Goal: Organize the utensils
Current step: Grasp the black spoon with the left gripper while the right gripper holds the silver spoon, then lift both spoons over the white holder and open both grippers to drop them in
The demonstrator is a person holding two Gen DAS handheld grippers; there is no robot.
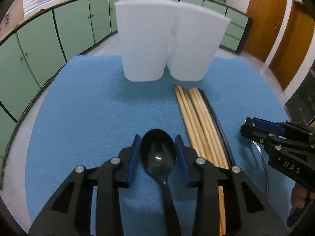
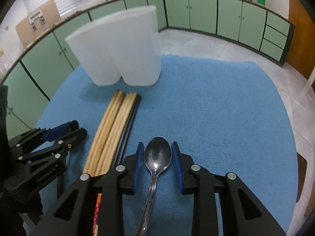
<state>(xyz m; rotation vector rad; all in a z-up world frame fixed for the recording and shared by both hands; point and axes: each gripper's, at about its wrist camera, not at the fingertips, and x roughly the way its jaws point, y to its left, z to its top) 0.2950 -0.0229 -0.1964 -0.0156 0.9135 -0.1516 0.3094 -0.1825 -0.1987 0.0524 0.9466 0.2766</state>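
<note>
The person is working at the picking-up step: each gripper is lining up with one spoon, and nothing is sitting in the two white cups yet, as far as the pictures are showing.

The left gripper (image 1: 158,149) is standing with its jaws apart, a little wider than the bowl of the black spoon (image 1: 158,158). The spoon bowl is lying between the blue pads (image 1: 133,161), and a thin gap is showing on each side, so the pads are not pressing it. Its handle is running back under the gripper toward the camera. The right gripper (image 2: 157,157) is open in the same way around the metal spoon (image 2: 157,157), whose bowl is resting on the blue cloth (image 2: 226,118) between the pads, again with small gaps.

The bundle of wooden chopsticks (image 1: 198,125) is lying between the two spoons, just beside the left gripper, with the far ends pointing near the cups. The left cup (image 1: 144,41) and the right cup (image 1: 196,43) are standing upright and touching each other at the far side of the cloth.

The next move probably calls for closing the jaws on a spoon, perhaps lower on the neck where it is narrower, then lifting it and carrying it to a cup. The smooth bowls could slip when squeezed.
</note>
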